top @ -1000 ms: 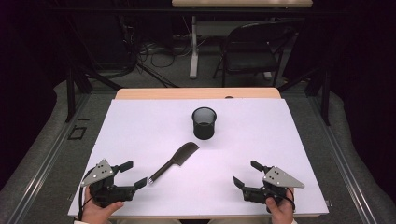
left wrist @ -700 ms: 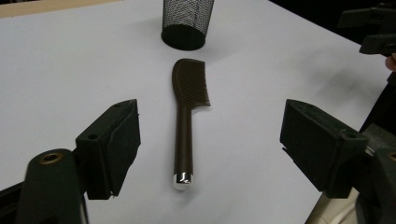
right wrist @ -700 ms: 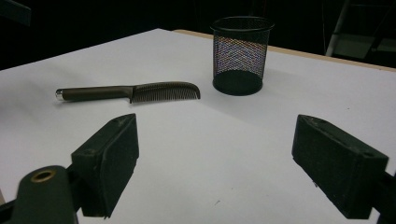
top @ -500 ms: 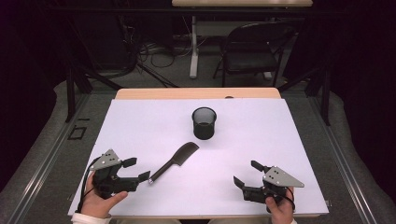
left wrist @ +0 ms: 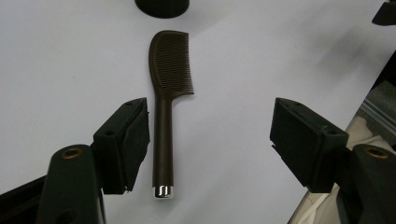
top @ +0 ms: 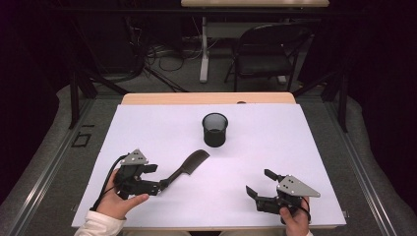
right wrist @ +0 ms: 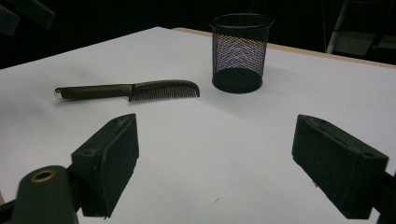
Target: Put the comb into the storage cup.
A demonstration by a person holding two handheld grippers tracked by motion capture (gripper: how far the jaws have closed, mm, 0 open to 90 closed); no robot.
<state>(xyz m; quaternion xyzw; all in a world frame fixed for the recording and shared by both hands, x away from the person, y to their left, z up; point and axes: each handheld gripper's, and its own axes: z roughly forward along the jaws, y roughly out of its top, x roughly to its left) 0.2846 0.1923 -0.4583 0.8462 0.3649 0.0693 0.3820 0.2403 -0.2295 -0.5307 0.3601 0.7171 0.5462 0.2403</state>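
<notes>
We reach the left gripper (left wrist: 210, 140) over the comb (left wrist: 167, 98).
Jaws have just been closing, pads apart around its handle; right gripper (right wrist: 215, 163) gapes, holding nothing.

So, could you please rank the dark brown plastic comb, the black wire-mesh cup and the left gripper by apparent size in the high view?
1. Left gripper
2. Dark brown plastic comb, close behind, so unsure
3. Black wire-mesh cup

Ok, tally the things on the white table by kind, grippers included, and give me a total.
Comb: 1
Mesh cup: 1
Grippers: 2, the left gripper and the right gripper
Total: 4
</notes>
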